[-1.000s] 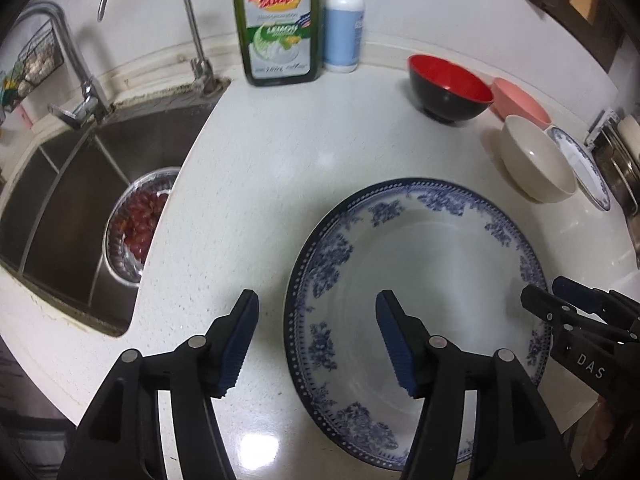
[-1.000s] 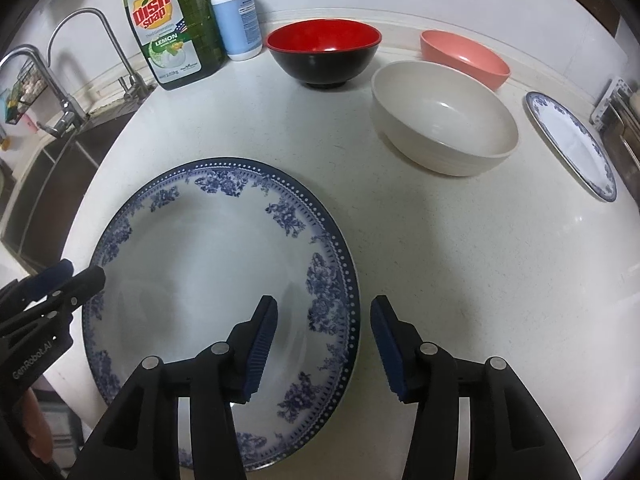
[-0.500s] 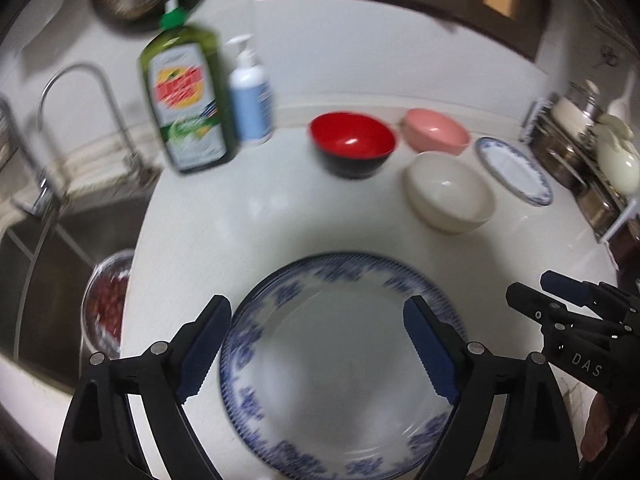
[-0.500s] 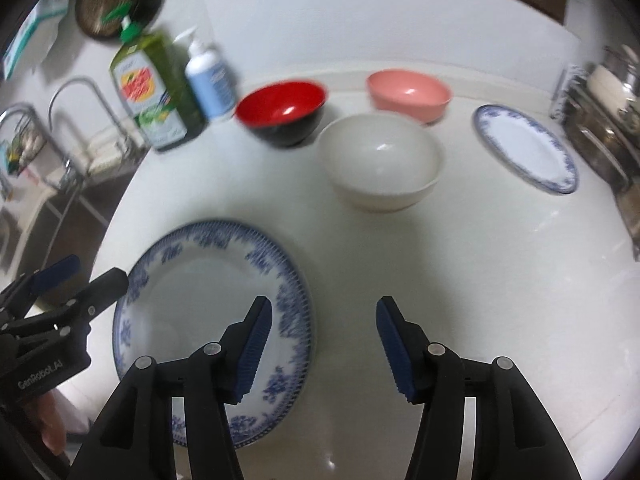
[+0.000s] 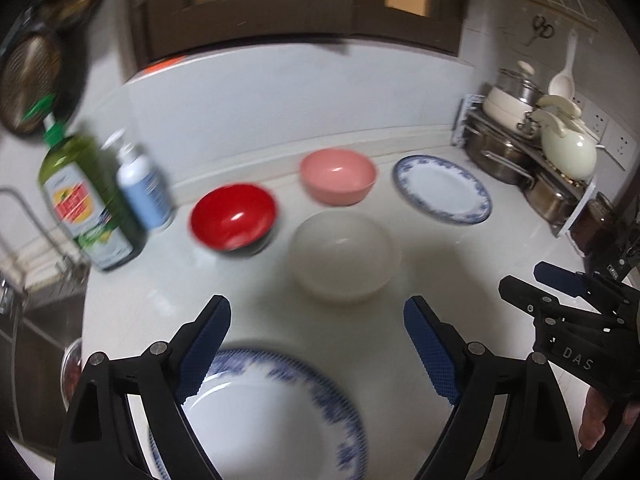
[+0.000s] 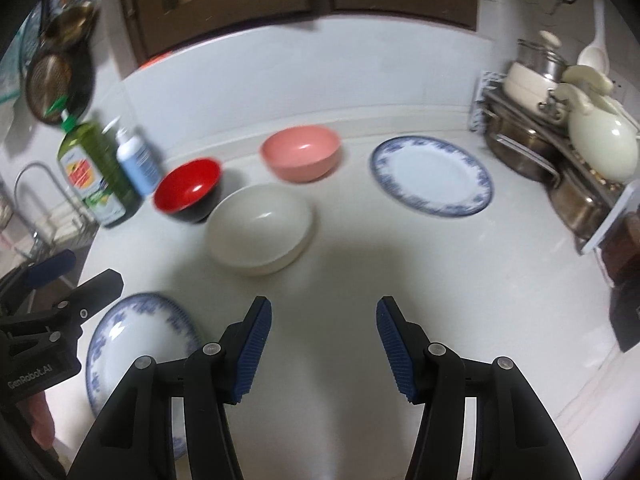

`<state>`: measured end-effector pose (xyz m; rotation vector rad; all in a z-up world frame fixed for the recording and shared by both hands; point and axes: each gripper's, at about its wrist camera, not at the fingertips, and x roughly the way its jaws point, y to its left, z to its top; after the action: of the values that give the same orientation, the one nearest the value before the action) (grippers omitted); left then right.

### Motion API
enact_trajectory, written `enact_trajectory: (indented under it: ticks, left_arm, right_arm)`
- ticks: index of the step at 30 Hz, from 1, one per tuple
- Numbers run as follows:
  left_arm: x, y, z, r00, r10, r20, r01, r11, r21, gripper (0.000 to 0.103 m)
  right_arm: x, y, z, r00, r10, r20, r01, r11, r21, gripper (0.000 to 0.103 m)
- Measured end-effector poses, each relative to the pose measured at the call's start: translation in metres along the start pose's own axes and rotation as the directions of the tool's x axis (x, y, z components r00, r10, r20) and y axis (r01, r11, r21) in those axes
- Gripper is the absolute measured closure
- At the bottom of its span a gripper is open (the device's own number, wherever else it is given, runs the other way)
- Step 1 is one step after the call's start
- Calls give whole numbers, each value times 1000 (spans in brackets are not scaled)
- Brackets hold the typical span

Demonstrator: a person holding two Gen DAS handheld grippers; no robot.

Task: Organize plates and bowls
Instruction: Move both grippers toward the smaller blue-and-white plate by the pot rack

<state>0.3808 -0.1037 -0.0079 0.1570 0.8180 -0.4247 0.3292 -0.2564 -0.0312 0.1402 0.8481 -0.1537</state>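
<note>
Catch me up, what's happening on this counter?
A person holds a gripper in each hand above the counter. Left gripper and right gripper both have jaws open, holding nothing. The large blue plate lies flat below. White bowl, red bowl, pink bowl and small blue plate sit apart, unstacked.

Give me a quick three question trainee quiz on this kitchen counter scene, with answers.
1. How many bowls stand on the counter?
2. True or false: the left gripper holds the large blue-patterned plate.
3. Which dish lies nearest the pot rack: A red bowl, B small blue-rimmed plate, C white bowl?

Key: 1. Three, counting the pink bowl. 2. False; both grippers are open and empty. 3. B.
</note>
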Motion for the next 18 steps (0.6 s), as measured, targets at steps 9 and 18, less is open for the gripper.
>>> enact_trajectory:
  ticks: [9, 18]
  left_arm:
    - [34, -56, 57, 998, -56, -7, 57, 996, 66, 14]
    - [79, -101, 121, 995, -87, -53, 94, 985, 144, 14]
  right_arm:
    - [5, -70, 37, 999, -29, 29, 27, 998, 63, 47]
    - [22, -121, 85, 999, -50, 16, 49, 995, 82, 47]
